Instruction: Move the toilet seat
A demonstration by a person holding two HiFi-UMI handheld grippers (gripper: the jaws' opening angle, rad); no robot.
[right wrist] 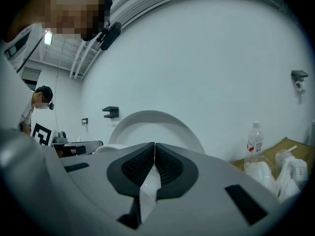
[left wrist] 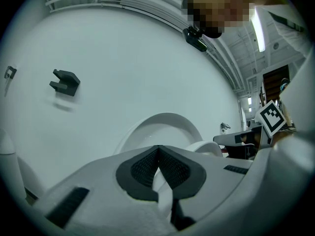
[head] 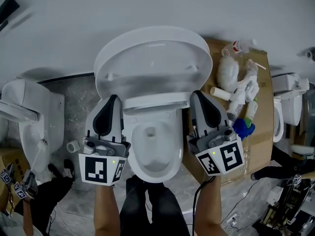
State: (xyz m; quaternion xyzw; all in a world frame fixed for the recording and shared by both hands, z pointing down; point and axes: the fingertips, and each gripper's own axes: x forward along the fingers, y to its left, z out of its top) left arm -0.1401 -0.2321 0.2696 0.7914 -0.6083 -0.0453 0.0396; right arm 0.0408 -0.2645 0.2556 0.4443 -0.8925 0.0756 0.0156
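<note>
A white toilet stands against the wall, and its open bowl (head: 152, 149) is below me in the head view. Its seat and lid (head: 152, 58) are tipped up toward the wall; I cannot tell one from the other. My left gripper (head: 114, 98) is shut at the left side of the bowl, its tips by the lower left edge of the raised lid. My right gripper (head: 195, 93) is shut at the right side, level with it. The left gripper view has closed tips (left wrist: 158, 147) below the lid's arc (left wrist: 165, 124). In the right gripper view my right gripper (right wrist: 154, 144) is closed before the lid (right wrist: 152, 122). Nothing is clamped between either pair.
A second toilet (head: 29, 112) is at the left, with a tape roll (head: 73, 146) on the floor beside it. A cardboard box (head: 263, 77) at the right holds bottles (head: 246, 90) and a blue item (head: 243, 128). Another toilet (head: 290, 102) stands beyond it. A dark bracket (left wrist: 65, 81) is on the wall.
</note>
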